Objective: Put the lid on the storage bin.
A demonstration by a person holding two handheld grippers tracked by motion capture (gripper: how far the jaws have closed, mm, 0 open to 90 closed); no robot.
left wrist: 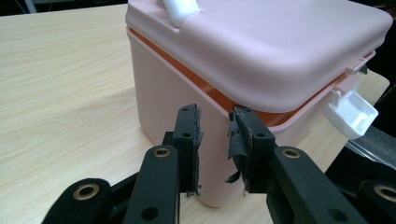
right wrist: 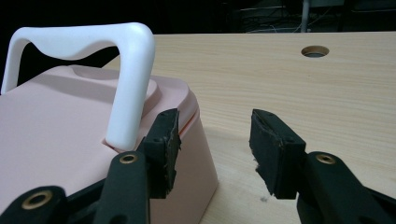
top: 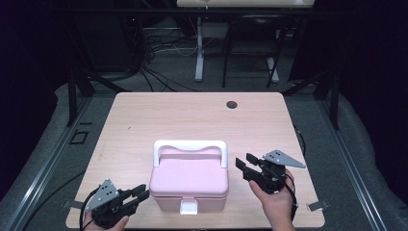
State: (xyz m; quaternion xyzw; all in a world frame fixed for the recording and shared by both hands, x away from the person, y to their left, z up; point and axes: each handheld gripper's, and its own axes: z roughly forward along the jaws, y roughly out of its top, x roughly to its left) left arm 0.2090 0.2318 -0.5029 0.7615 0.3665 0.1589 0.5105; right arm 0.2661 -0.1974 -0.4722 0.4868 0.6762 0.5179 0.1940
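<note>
Left gripper (top: 138,194) agape, right gripper (top: 243,162) agape

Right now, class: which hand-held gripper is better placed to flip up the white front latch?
Left. The left hand-held gripper sits by the box's front corner, beside the latch; the right hand-held gripper is farther back.

The box (left wrist: 261,51) runs off the top edge in the left gripper view, its handle (left wrist: 180,10) cropped to a stub. In the right gripper view its left part and latch are cut off. Both forearms leave the high view's near edge.
</note>
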